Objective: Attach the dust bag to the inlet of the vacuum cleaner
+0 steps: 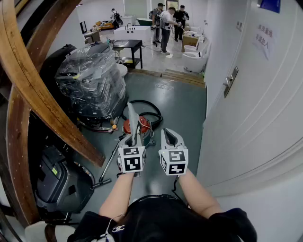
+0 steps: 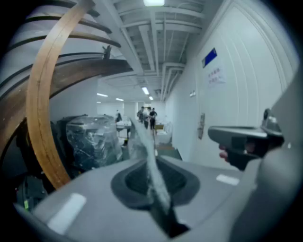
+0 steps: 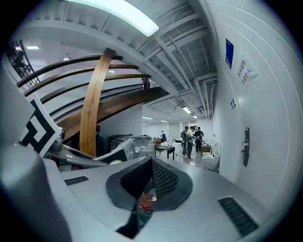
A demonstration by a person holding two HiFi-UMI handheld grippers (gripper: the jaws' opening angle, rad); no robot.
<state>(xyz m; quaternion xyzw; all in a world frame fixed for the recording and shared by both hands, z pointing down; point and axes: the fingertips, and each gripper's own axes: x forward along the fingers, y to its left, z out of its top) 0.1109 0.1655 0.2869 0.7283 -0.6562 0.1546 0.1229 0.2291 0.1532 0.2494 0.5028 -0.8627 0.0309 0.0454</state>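
Pale grey and thin, the dust bag (image 1: 132, 117) is clamped in the left gripper (image 1: 133, 140), the jaws pressed flat on its lower end. Its long axis runs up and forward from the jaws. The right gripper (image 1: 170, 135) is closed with nothing in it. Only the head view shows the red vacuum cleaner (image 1: 138, 126) whole, on the floor behind the bag.

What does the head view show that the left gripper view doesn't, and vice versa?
Only the head view: the red vacuum cleaner on the floor and the person's forearms. Only the left gripper view: the ceiling lamp. Both: the dust bag pinched in the left tongs, the right tongs, and the plastic-wrapped machine.
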